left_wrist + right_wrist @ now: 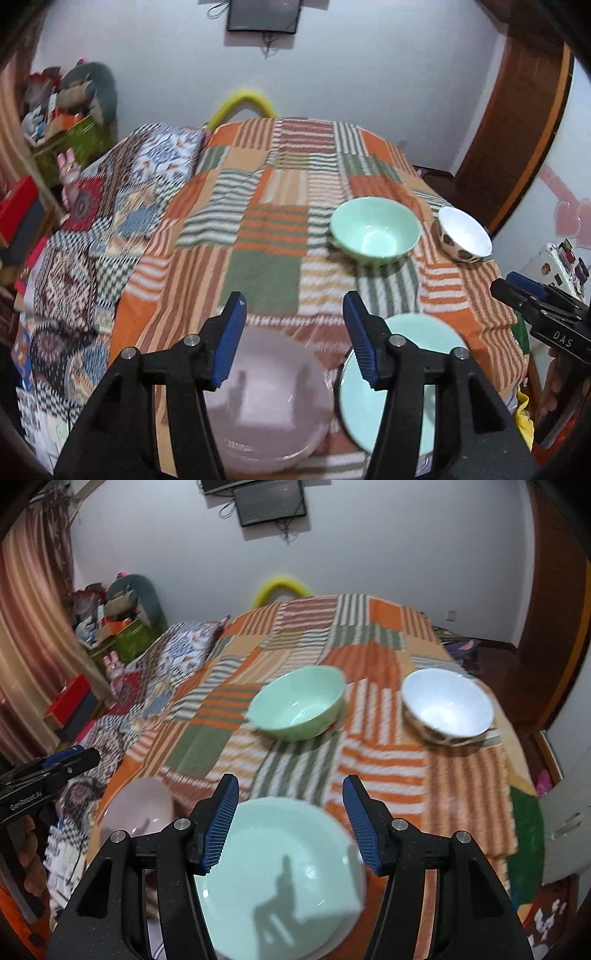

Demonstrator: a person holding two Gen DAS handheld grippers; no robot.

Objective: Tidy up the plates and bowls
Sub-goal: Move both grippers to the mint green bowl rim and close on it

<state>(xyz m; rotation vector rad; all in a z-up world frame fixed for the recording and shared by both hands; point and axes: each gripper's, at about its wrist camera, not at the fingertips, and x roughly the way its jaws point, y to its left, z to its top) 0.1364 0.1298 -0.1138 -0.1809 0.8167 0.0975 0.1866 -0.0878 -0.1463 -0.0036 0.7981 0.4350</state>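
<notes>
With both sets of tongs hanging clear above the near edge of the desk (258, 206), the plates look dealt with and the bowls are surely next. The left tongs (293, 338) stand spread with nothing between the ribbed blue pads, over the pale pink plate (273, 398); the right tongs (291, 821) are likewise spread and empty, over the mint plate (280, 871), which sits just beside the pink one. Both plates are smooth, glossy, shallow rounds. Further back, toward the right edge, the green bowl (297, 709) and the white bowl (447, 705) with dark blotches outside stand apart, upright. I'd say the next move calls for a rim pinch on one deep, slick bowl. The soft patchwork cloth could let it tip.
</notes>
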